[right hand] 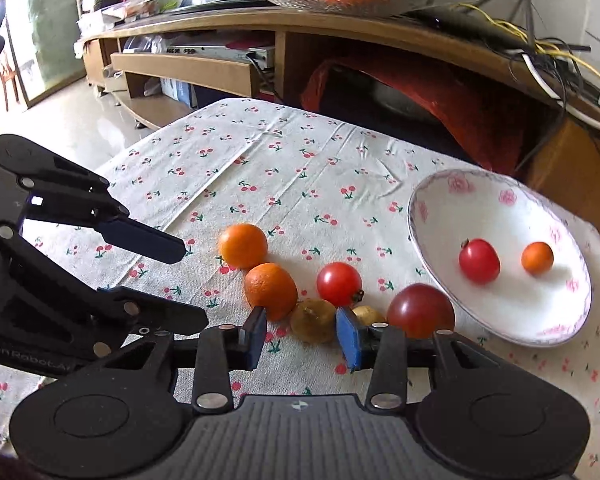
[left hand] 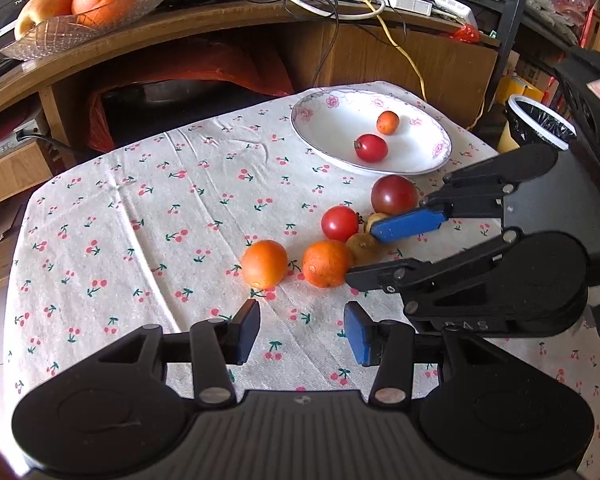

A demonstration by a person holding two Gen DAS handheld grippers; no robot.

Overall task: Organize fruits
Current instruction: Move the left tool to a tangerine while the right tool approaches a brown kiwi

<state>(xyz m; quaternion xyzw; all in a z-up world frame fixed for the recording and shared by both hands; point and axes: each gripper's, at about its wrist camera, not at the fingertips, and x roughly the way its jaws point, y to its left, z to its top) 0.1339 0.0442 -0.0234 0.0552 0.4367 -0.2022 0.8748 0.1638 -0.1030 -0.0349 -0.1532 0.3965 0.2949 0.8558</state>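
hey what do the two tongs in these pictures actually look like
Both tongs, left and right, are matte black plastic with ribbed bases, rounded side housings and silver rivets at the linkage joints. Each finger ends in a flat blue pad. The left tongs' housing carries partly legible white lettering. No cables or sleeves show.

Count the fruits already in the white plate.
2: a red tomato near the middle of the white plate, and a small orange fruit beside it. None seem hidden.
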